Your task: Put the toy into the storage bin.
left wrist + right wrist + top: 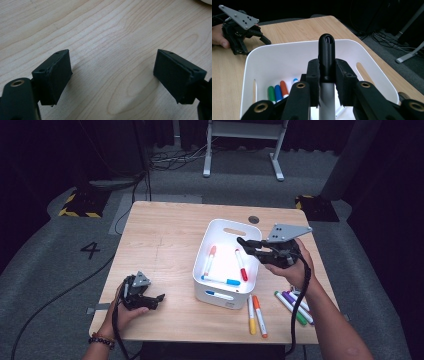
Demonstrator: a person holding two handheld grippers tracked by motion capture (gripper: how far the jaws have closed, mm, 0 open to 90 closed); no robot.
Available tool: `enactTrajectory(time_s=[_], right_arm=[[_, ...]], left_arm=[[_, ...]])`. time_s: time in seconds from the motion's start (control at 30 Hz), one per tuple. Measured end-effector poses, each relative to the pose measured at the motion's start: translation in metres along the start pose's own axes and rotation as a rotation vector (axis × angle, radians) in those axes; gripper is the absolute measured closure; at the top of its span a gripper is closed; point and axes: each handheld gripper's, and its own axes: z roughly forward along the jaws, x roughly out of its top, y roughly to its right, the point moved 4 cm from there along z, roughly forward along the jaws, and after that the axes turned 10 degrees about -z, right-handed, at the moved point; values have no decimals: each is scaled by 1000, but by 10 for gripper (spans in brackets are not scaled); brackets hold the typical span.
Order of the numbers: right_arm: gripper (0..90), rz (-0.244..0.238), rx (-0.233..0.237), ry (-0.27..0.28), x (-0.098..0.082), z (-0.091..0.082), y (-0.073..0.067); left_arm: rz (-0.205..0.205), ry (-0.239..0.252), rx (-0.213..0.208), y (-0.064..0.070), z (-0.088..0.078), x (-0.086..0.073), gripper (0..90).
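My right gripper hangs over the right side of the white bin, shut on a marker with a black cap. In the right gripper view the pads clamp the marker's grey barrel, and the black cap sticks out past the fingertips above the bin's rim. Several markers lie inside the bin, among them a red-capped one and a blue-capped one. My left gripper rests on the table at the front left. Its jaws stand wide apart over bare wood, with nothing between them.
Loose markers lie on the table in front of and right of the bin: yellow, orange, green and purple. A small round grommet sits near the table's far edge. A desk frame stands on the floor beyond.
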Motion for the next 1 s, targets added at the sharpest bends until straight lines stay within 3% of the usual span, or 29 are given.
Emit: enactTrajectory(time_s=[0.33,0.73,0.93,1.0], right_arm=[[746,-25,67,-62,10,29,-9],[746,-45,160,-209,11,74,-26],[746,-55,269,-309,2,96,-45],[745,-75,287,-339,-1,100,-51]], left_arm=[[-1,-2,0,0,0,0,151],[0,-1,-1,0,0,0,151],[0,-1,-1,0,0,0,151],[0,-1,-1,0,0,0,151]])
